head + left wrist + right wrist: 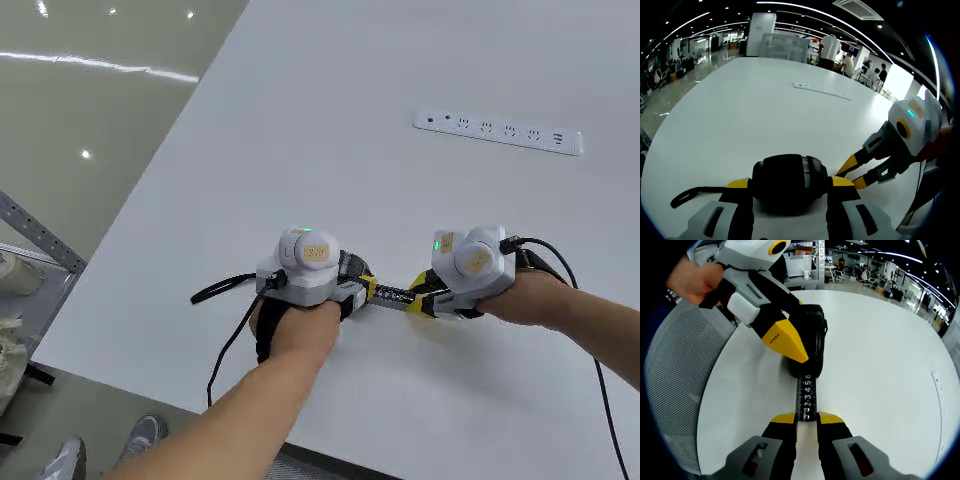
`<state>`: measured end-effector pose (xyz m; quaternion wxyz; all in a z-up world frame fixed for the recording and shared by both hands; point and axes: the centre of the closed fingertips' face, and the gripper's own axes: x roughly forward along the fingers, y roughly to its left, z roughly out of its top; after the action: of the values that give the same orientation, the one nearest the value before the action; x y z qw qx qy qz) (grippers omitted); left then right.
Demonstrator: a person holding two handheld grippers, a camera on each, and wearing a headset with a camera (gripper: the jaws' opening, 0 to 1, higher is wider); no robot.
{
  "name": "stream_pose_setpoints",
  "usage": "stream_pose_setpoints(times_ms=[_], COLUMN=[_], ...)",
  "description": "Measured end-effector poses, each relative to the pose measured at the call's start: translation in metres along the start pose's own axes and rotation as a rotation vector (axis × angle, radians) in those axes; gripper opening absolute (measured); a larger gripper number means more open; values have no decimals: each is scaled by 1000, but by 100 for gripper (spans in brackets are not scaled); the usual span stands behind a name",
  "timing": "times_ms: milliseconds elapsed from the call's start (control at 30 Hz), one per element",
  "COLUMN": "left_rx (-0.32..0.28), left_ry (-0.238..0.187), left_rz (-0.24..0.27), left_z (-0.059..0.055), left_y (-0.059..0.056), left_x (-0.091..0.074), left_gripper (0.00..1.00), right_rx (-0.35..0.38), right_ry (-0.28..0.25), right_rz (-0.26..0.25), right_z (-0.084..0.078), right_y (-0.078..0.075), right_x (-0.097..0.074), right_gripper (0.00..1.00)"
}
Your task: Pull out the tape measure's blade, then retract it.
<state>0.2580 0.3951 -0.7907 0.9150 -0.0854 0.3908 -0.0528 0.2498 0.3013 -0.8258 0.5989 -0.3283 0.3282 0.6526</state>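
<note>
While the left gripper point(790, 184) sits clamped on both sides of the black tape measure case point(815, 335), the case rests on the white table point(330, 130) near the person's edge, with its wrist strap point(690, 194) trailing left. A short stretch of blade point(806, 395) is out and runs straight from the case mouth toward the right. The right gripper point(806, 418) is pinched tight on the blade's tip end, just beside the case. The blade's long axis lies left-right, in line with both grippers. Pull-out looks barely begun. The next move likely needs the right gripper drawing rightward along that axis, with the left anchoring the case. A power strip point(497, 131) lies well apart on the far side.
</note>
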Motion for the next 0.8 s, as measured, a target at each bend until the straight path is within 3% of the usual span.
stream_pose_setpoints(times_ms=[800], left_rx=[-10], left_ry=[-1], left_rz=[-3], left_z=[0], left_y=[1], left_x=[-1], left_gripper=[54], right_rx=[-4], right_ry=[-20], right_rz=[8], right_z=[24], right_y=[-1], right_x=[16], right_gripper=[11])
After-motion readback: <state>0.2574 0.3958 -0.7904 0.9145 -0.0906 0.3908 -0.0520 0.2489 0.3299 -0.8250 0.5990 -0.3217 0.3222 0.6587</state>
